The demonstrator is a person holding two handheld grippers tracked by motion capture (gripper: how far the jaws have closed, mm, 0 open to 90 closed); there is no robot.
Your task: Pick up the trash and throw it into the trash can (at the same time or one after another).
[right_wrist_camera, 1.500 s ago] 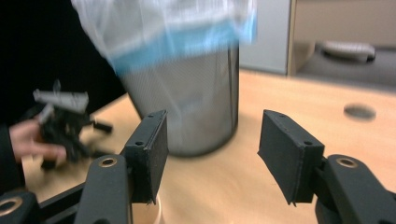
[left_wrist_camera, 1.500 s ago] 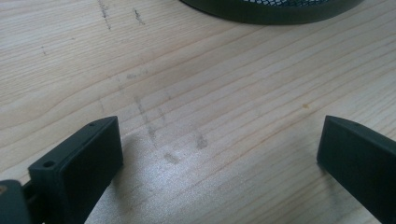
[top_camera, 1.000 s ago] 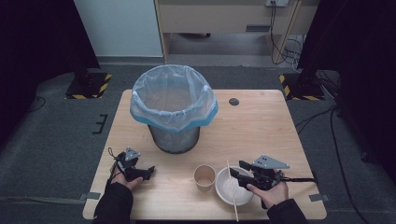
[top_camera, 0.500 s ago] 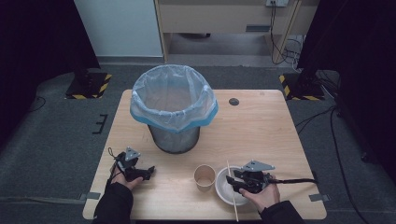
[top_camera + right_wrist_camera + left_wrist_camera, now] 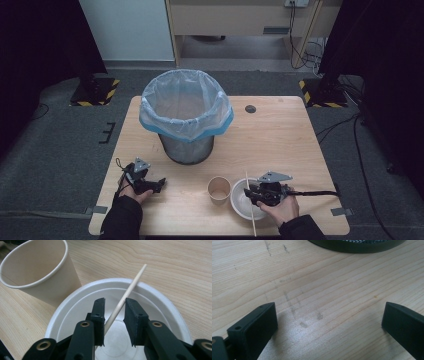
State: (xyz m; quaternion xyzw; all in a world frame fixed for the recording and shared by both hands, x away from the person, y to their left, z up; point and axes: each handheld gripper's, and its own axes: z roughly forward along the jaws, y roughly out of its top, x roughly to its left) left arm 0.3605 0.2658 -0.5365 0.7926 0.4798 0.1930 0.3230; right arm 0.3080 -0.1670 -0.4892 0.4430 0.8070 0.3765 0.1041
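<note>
A thin wooden stick (image 5: 135, 280) lies slanted across a white bowl (image 5: 160, 300) near the table's front edge, its far end poking past the rim. My right gripper (image 5: 115, 302) hovers over the bowl with the stick between its jaws. The jaws have just been closing, and a gap still shows beside the stick, so they stand open. In the high view the right gripper (image 5: 248, 194) points left over the bowl (image 5: 239, 206) and stick (image 5: 247, 179). My left gripper (image 5: 329, 311) rests wide open over bare wood with nothing in it, at the front left (image 5: 160, 183).
A tan paper cup (image 5: 218, 189) stands upright just left of the bowl, close to my right jaws (image 5: 40, 272). A mesh bin with a blue-rimmed clear liner (image 5: 186, 115) stands at mid-table; its base (image 5: 357, 245) lies ahead of the left gripper. A dark disc (image 5: 250, 109) sits farther back.
My right gripper shifted slightly left and down over the bowl, and its jaws narrowed around the stick. The left hand and gripper stayed put.
</note>
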